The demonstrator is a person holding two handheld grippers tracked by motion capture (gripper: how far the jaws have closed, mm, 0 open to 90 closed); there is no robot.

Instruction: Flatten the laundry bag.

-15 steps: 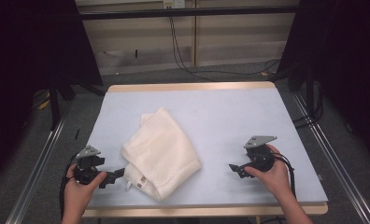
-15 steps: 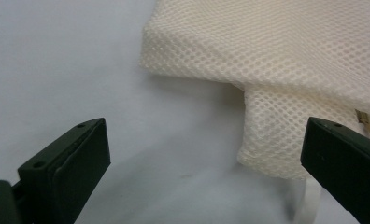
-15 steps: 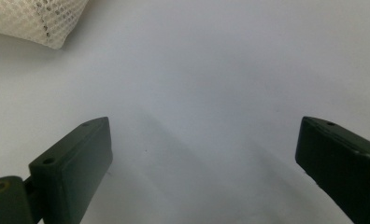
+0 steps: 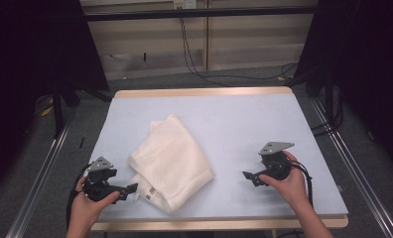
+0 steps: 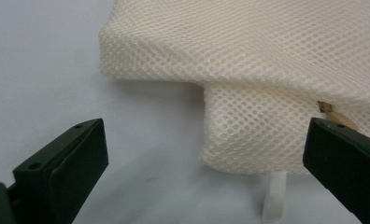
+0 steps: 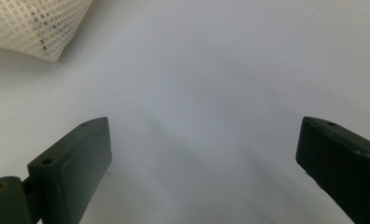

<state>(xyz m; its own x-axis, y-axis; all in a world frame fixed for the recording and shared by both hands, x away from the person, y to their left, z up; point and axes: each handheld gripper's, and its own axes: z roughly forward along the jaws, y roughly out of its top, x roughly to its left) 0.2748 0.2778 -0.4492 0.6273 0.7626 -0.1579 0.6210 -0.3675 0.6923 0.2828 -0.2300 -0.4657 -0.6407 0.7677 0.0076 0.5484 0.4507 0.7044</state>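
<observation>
Nothing moved; pale blue table, dark curtained room.

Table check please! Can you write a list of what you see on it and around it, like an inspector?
Surface: pale blue table with a wooden rim.
Job's things: white mesh bag, folded, lying left of centre; a small tan tag and a white loop at its near edge.
Clutter: nothing seen.
Grippers: left gripper open, jaws at the bag's near corner, not pressing it; right gripper open over bare table, apart from the bag.
Cables: black cables on the floor beyond the table.
Surroundings: metal rails at both sides, grey floor, dark curtains.
</observation>
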